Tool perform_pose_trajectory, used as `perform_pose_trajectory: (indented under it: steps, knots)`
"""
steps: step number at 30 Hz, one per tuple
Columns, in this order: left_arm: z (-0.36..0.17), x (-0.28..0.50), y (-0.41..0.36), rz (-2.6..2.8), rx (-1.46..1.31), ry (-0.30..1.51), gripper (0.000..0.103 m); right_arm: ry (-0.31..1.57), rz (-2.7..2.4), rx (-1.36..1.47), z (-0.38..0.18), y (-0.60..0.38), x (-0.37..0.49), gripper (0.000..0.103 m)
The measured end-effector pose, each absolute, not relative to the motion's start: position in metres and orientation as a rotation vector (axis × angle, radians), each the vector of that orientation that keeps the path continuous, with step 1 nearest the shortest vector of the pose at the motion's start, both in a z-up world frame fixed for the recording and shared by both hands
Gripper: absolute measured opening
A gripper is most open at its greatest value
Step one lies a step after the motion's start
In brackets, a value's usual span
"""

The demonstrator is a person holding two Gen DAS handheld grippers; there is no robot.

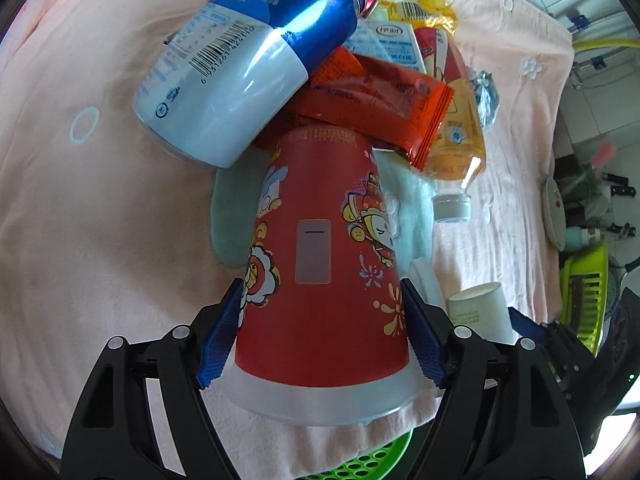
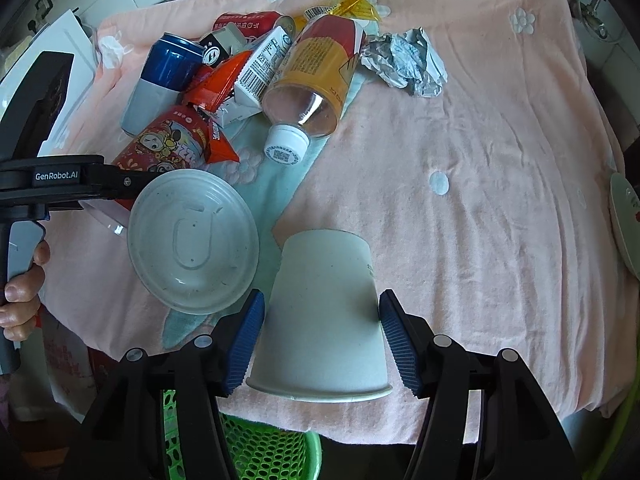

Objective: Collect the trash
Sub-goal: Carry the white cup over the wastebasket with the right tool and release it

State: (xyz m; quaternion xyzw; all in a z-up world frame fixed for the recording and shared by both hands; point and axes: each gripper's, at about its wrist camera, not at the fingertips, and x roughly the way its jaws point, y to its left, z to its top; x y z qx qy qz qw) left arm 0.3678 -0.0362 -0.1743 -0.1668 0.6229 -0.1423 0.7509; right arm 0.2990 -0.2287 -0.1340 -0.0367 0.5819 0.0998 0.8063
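My left gripper point(image 1: 322, 328) is closed around a red printed paper cup point(image 1: 320, 280) that lies on its side with its rim toward me; the cup also shows in the right wrist view point(image 2: 168, 148). My right gripper point(image 2: 320, 336) straddles an upside-down white paper cup point(image 2: 324, 320) with the pads touching its sides; the cup also shows in the left wrist view point(image 1: 480, 312). Behind lies a trash pile: a blue and white can point(image 1: 248, 60), an orange wrapper point(image 1: 376, 100), a bottle with a yellow label point(image 2: 312, 76), a milk carton point(image 2: 260, 68) and crumpled foil point(image 2: 404, 60).
A pink towel point(image 2: 480, 200) covers the table. A white plastic lid point(image 2: 192, 240) lies left of the white cup. A green perforated basket point(image 2: 260, 452) stands below the table's front edge. A green rack point(image 1: 584, 292) stands to the right of the table.
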Motion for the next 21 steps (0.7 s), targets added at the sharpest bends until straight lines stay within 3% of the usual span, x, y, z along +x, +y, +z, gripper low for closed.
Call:
perform_pose_trajectory:
  steps: [21]
  knots:
    - [-0.112, 0.309, -0.008, -0.369, -0.409, 1.184, 0.072, 1.117, 0.3, 0.009, -0.092, -0.222, 0.251, 0.056]
